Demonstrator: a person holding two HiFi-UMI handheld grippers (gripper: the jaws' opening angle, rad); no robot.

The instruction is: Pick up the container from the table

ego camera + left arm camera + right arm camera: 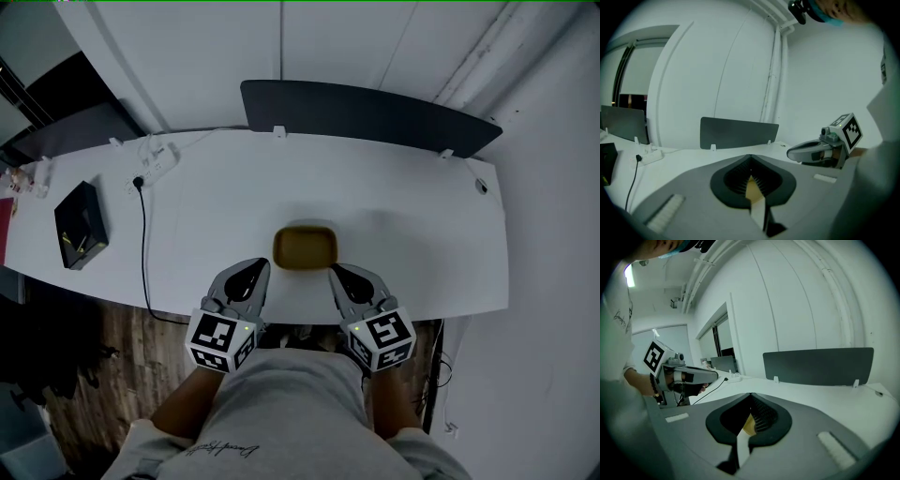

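A shallow mustard-yellow container (pixel 305 247) sits on the white table (pixel 412 216), near its front edge. My left gripper (pixel 259 266) is just left of the container's near corner and my right gripper (pixel 335 271) just right of it; neither touches it. Both are shut with nothing between the jaws. In the left gripper view the jaws (pixel 750 158) meet at the tips, and a sliver of the container (pixel 753 188) shows through the gap behind them. The right gripper view shows the same: closed jaws (pixel 750 395) and a yellow sliver of container (pixel 749 425).
A black box (pixel 80 226) lies at the table's left end. A white power strip (pixel 156 166) and its black cable (pixel 143 246) run down over the front edge. A dark divider panel (pixel 366 112) stands along the back edge. Wooden floor shows below the table at left.
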